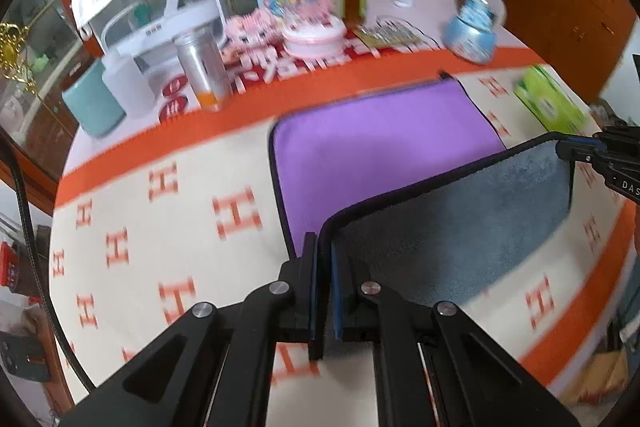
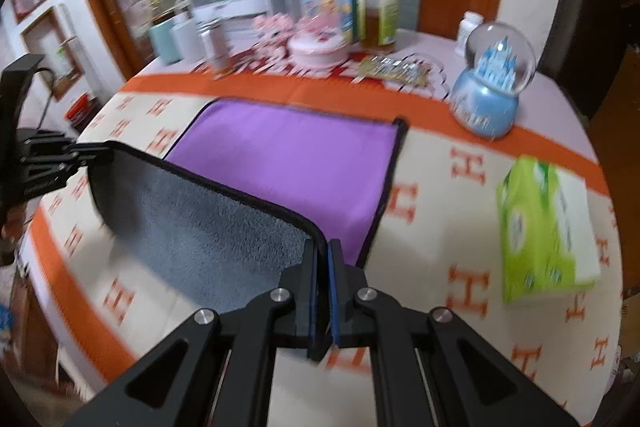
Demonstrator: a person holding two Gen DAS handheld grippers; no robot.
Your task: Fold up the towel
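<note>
A towel (image 1: 380,147), purple on one face and grey on the other with dark piping, lies on the table with its near edge lifted. My left gripper (image 1: 323,247) is shut on the near left corner. My right gripper (image 2: 323,247) is shut on the near right corner. The raised edge stretches between them, showing the grey underside (image 1: 460,227) (image 2: 192,227). The far half stays flat, purple face up (image 2: 288,155). The right gripper shows at the right edge of the left wrist view (image 1: 576,149), and the left gripper at the left edge of the right wrist view (image 2: 86,149).
The table has a cream cloth with orange H marks (image 1: 160,227). A green tissue box (image 2: 548,227) lies right of the towel. A snow globe (image 2: 490,83), bottles, cups (image 1: 94,103), a metal can (image 1: 204,67) and toys crowd the far edge.
</note>
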